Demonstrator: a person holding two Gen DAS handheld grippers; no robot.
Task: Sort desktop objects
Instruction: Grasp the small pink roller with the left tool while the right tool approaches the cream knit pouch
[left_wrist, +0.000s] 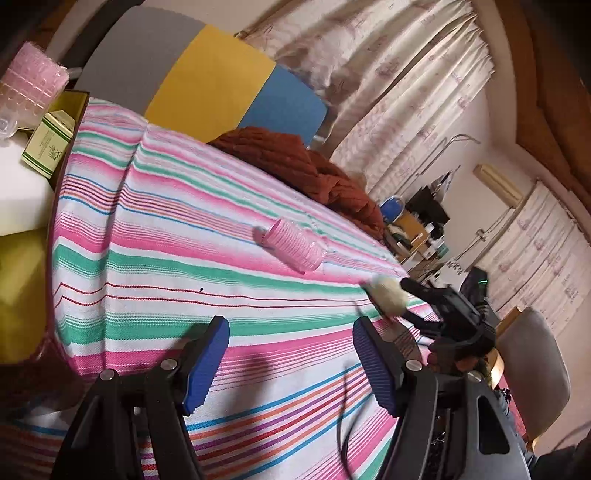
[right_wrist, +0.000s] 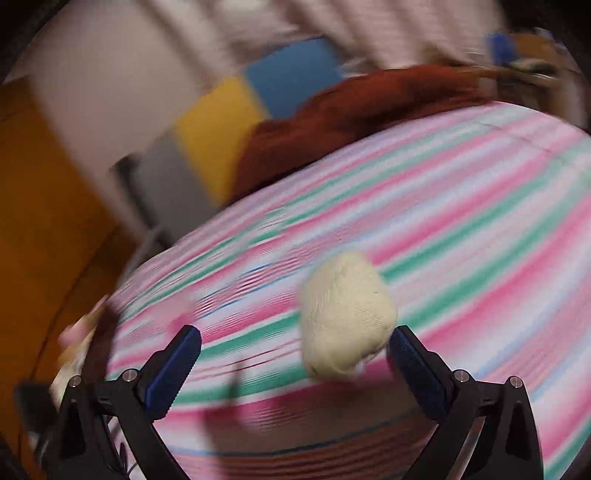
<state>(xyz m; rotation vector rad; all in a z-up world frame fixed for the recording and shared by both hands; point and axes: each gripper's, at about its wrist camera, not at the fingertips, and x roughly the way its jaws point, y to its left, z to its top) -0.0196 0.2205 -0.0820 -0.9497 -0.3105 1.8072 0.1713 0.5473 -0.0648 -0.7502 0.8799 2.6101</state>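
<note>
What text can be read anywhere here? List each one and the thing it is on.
Nothing can be read for certain.
Green-and-cream box: a dark mark and fine print on its side, too small to read.
Right wrist view: blurred by motion, no text shows.

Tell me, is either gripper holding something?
No. Left gripper is open and empty. Right gripper is open too; the cream puff sits near one finger, unpinched.

Pink hair roller (left_wrist: 291, 244) on striped cloth (left_wrist: 166, 236), beyond gaping left claw (left_wrist: 291, 365).
</note>
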